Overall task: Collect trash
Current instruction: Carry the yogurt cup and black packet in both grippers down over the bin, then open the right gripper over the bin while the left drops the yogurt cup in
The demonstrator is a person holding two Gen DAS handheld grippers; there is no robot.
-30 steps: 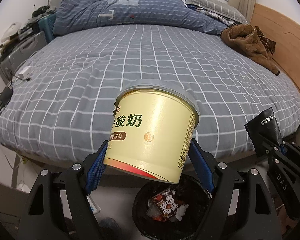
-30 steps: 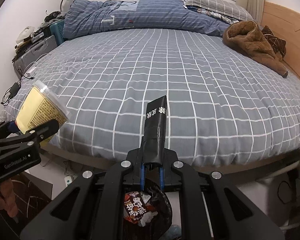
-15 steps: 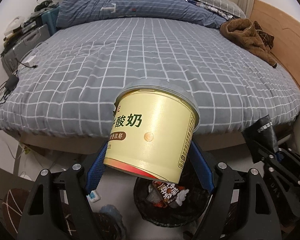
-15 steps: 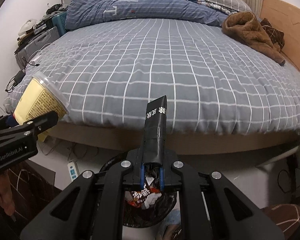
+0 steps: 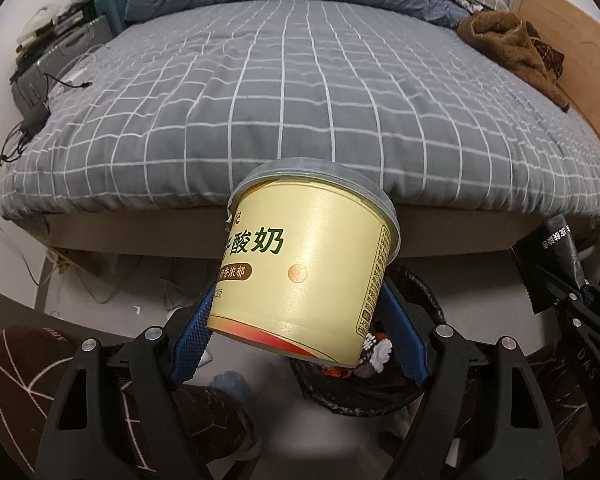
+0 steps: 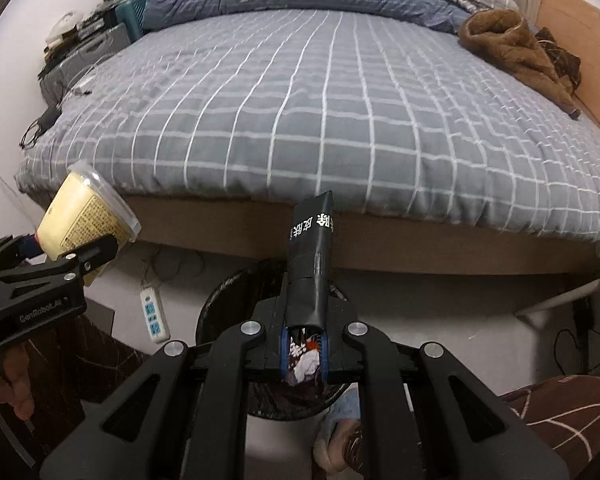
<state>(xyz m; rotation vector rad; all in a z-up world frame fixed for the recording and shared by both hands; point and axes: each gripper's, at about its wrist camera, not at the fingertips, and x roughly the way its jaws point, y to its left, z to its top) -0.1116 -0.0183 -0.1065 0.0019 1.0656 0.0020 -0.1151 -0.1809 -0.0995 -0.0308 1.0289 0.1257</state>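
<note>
My left gripper (image 5: 300, 340) is shut on a yellow yogurt tub (image 5: 304, 264) with a clear lid, held tilted above the left part of a black-lined trash bin (image 5: 420, 384). The tub also shows at the left of the right wrist view (image 6: 80, 220). My right gripper (image 6: 304, 344) is shut on a black wrapper (image 6: 312, 264) with white print, held upright over the bin (image 6: 228, 300). That wrapper shows at the right edge of the left wrist view (image 5: 556, 256). Wrappers and white paper (image 5: 376, 352) lie inside the bin.
A bed with a grey checked cover (image 6: 320, 112) rises just beyond the bin. A brown garment (image 6: 512, 44) lies at its far right. A white power strip (image 6: 154, 312) lies on the floor left of the bin. Brown patterned slippers (image 5: 24, 364) are near my feet.
Both grippers have drawn back from the bed and lowered. The bed edge now sits higher in view and the bin lies more fully under both held items.
</note>
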